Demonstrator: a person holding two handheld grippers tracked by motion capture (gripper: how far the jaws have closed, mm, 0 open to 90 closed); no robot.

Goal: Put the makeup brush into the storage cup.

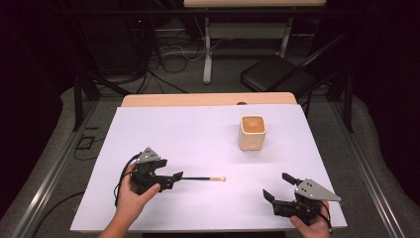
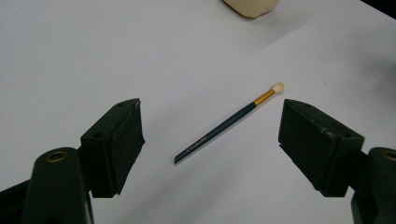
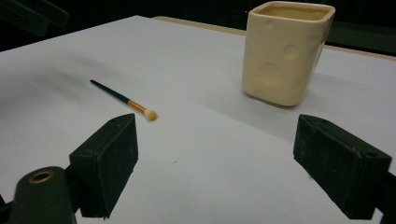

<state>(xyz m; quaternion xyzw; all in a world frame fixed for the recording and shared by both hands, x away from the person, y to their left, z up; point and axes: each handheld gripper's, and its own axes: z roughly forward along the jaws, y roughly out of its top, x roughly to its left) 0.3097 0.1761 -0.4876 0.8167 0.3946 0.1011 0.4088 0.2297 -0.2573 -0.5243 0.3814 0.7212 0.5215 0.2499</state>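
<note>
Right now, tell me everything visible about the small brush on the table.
The brush is slim, with a dark teal handle bearing tiny lettering, a gold ferrule and a rounded cream tip. It lies flat on the white table, untouched. The open left gripper sits at its handle end, its jaws either side of it.

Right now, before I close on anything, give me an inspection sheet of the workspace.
Surface: white board over a wooden table, flat, no spills seen.
Job's things: brush lying flat, dark handle, gold ferrule, pale tip; cream cup upright, apart from the brush.
Clutter: nothing seen on the board.
Grippers: left gripper open, jaws either side of the brush, not touching it; right gripper open, holding nothing, at the near right of the board.
Cables: left gripper's cable loops by the hand; loose cables on the floor behind.
Surroundings: folding chair and a table frame beyond, dark room.
</note>
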